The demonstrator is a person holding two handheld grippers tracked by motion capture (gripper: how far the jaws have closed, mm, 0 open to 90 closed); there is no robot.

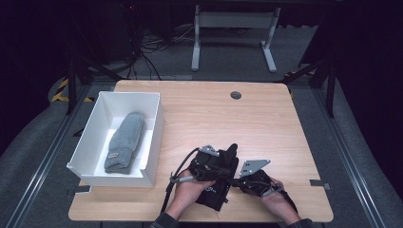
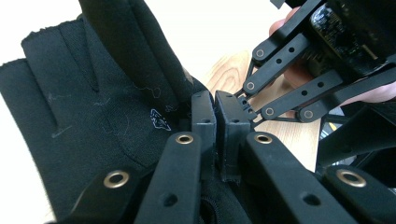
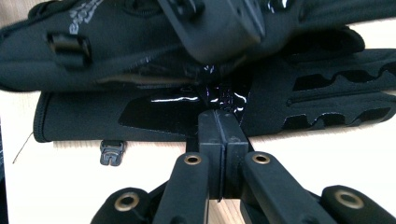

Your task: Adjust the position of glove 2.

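Observation:
A pair of black gloves (image 1: 215, 195) lies near the table's front edge, between my two hands. My left gripper (image 1: 227, 175) is shut on one black glove (image 2: 88, 121), and fabric bunches up behind its closed jaws (image 2: 215, 109). That glove (image 3: 93, 51), with a printed cuff and a buckle, hangs tilted above the second glove (image 3: 327, 93), which lies flat on the wood. My right gripper (image 3: 222, 119) is shut, its tips pressed against the flat glove's shiny palm patch, and I see no fabric between them. It (image 2: 243, 100) meets the left gripper tip to tip.
A white box (image 1: 119, 179) stands at the table's left and holds a grey knitted sock (image 1: 124, 142). A round cable grommet (image 1: 235, 95) sits near the far edge. Bare wood (image 1: 214, 118) spreads across the middle and right.

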